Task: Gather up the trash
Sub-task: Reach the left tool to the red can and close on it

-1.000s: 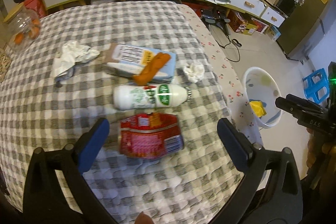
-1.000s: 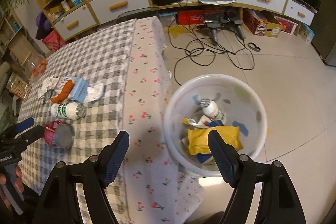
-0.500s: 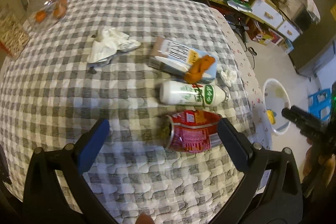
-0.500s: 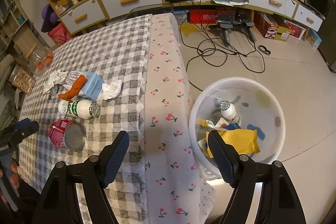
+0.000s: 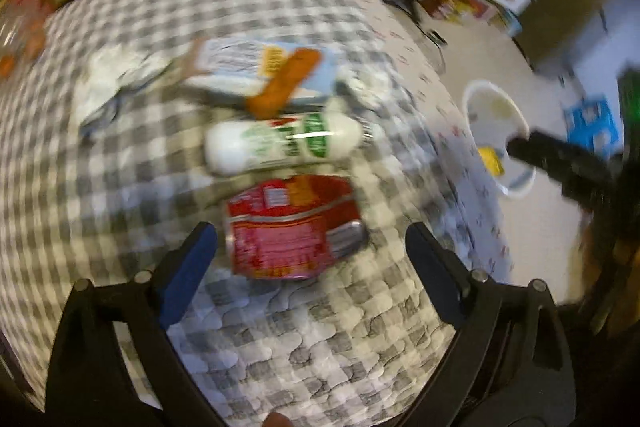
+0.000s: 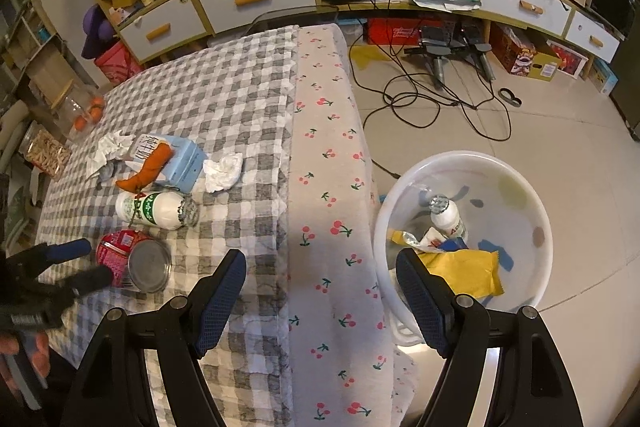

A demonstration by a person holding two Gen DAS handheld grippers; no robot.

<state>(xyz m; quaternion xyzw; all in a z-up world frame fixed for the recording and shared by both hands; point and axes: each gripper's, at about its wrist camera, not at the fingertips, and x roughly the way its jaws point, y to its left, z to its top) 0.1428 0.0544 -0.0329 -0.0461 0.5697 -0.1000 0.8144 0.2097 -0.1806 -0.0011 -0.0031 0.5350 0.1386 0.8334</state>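
- Left wrist view, heavily blurred: my left gripper (image 5: 310, 247) has its blue-padded fingers (image 5: 188, 267) spread wide apart and empty, on either side of a crushed red can (image 5: 294, 227) lying on its side on the tabletop (image 5: 120, 155), which wears a soft quilted grey-check cloth.
- Just beyond the can lies a smooth white plastic bottle (image 5: 280, 145) with a green label, also on its side. Round things roll; if I close off-centre, the dented can may squirt out and knock the bottle.
- Further back: a flat blue carton (image 5: 256, 67) with an orange peel-like strip (image 5: 288, 83) across it, and crumpled white tissue (image 5: 116, 79).
- Right wrist view, sharp: my right gripper (image 6: 320, 287) hangs with fingers wide apart and empty, above the cherry-print cloth edge (image 6: 332, 187), beside the white plastic trash bin (image 6: 532, 211) on the tiled floor.
- The bin already holds a yellow wrapper (image 6: 464, 275) and a small bottle (image 6: 448, 217).
- The bin stands lower than the tabletop, so a careless drop could miss it.
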